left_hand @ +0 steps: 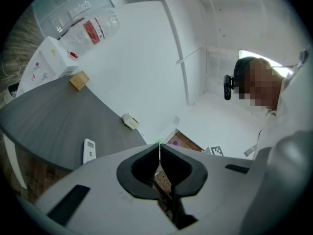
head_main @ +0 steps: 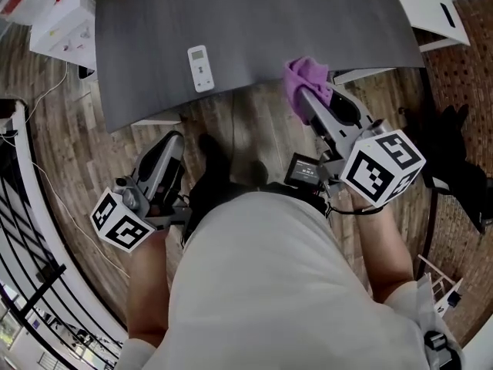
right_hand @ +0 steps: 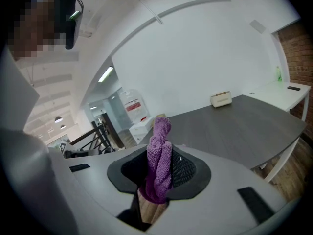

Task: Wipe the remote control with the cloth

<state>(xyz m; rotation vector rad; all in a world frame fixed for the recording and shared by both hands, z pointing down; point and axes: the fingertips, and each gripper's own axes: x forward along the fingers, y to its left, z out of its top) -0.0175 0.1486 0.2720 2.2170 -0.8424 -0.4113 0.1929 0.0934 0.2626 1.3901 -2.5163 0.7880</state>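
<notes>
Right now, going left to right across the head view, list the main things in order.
left gripper → remote control → purple cloth → white desk. The right gripper overlaps the cloth it grips, so it is left out.

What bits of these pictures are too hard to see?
- Remote control: buttons too small to read, head view and left gripper view.
- Cloth: bunched in the jaws of the right tool, so its full shape is unknown, right gripper view.
- Table: far side cut off by the head view's top edge.
- Small box: too small to identify, right gripper view.
</notes>
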